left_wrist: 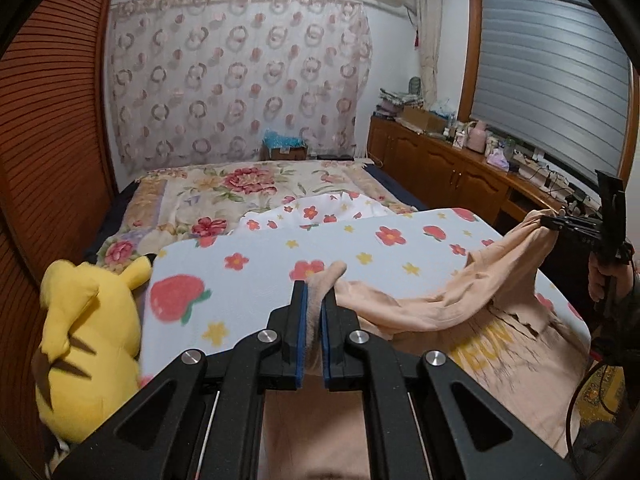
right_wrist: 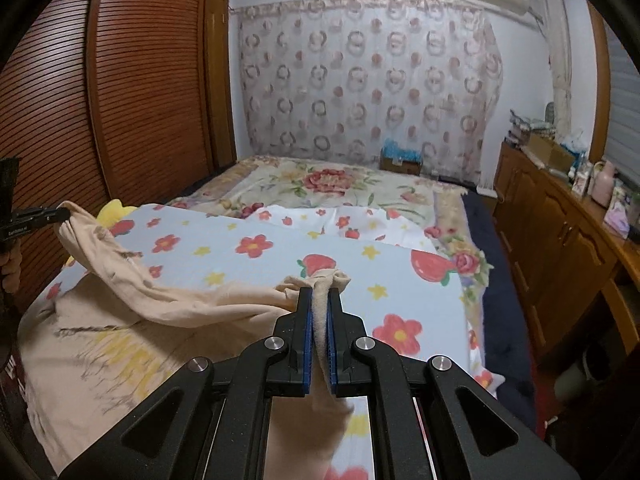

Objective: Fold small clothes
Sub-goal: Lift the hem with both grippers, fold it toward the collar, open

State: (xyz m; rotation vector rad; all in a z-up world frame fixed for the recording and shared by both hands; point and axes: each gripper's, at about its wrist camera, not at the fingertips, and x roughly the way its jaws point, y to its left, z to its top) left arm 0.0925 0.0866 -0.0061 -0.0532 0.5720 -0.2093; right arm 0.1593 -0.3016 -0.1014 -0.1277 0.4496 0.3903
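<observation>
Both grippers are clamped on the peach shirt (left_wrist: 420,312). The left gripper (left_wrist: 314,300) has its jaws pinched tight on one bunched edge; the right gripper (right_wrist: 319,304) bites another edge the same way. Between them the fabric hangs in a sagging span, lifted off the strawberry-and-flower sheet (right_wrist: 360,268) on the bed. The shirt's lower body, with yellow lettering, lies on that sheet nearer the cameras. A yellow plush toy (left_wrist: 80,320) sits at the left edge of the bed.
</observation>
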